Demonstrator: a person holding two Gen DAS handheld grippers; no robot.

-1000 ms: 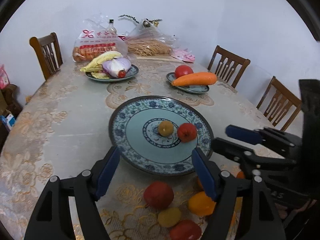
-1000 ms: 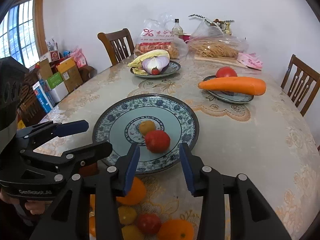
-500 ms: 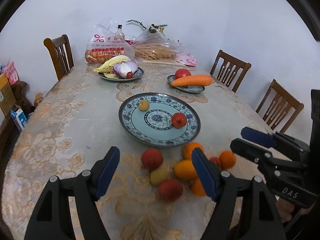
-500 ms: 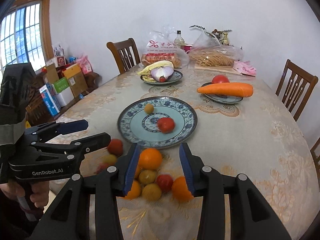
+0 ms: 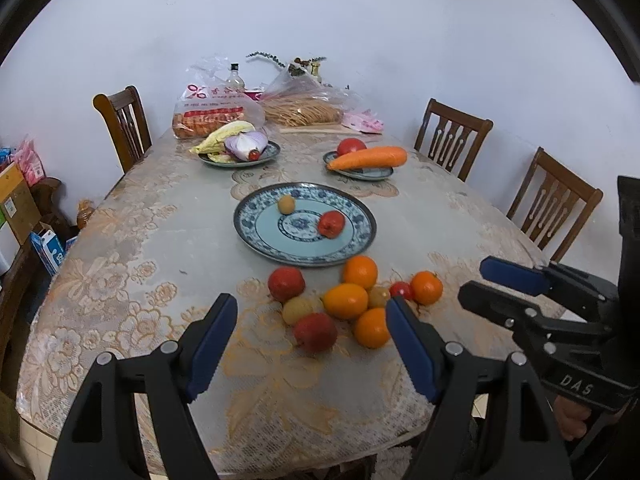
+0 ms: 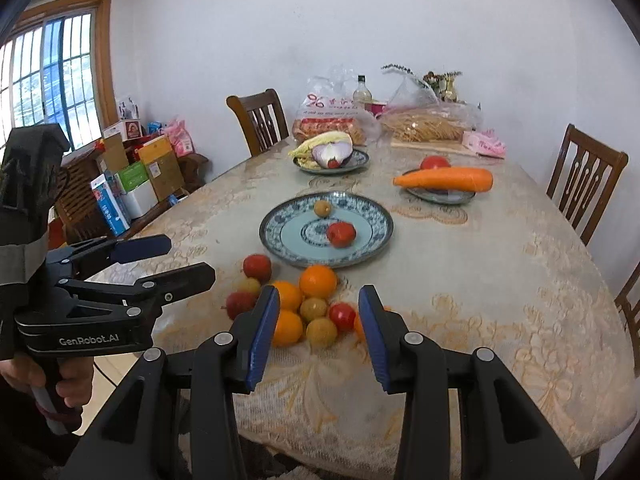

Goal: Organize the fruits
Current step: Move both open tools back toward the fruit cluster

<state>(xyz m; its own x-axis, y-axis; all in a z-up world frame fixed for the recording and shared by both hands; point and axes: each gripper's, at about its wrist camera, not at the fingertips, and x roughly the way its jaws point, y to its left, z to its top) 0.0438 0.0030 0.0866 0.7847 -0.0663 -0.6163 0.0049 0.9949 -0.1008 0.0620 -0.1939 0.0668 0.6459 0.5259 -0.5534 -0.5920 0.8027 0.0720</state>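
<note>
1. Left wrist view: the fruit pile point(image 5: 348, 300) lies near the desk's near edge, just in front of the big plate point(image 5: 256, 236); oranges, red fruits and small yellow ones touch one another.
2. On the big plate, near the desk's middle, sit a yellow fruit point(image 5: 286, 204) and a red fruit point(image 5: 331, 224), apart from each other.
3. The left tongs point(image 5: 310, 350) are spread wide, have just been opening, and pinch nothing; they hang over the near edge with the pile beyond their tips.
4. The right tongs point(image 6: 318, 332) stand partly spread and empty, with the pile showing between their pads point(image 6: 262, 332).
5. A hand point(image 6: 60, 380) grips the left tongs' handle.
6. Toward the far edge, one small plate point(image 5: 362, 172) carries a carrot point(image 5: 368, 158) and a tomato point(image 5: 351, 145); another carries cabbage and an onion point(image 5: 245, 145).
7. Bags point(image 5: 212, 112) lie at the far edge; chairs point(image 5: 452, 136) stand round the desk point(image 5: 140, 264).
</note>
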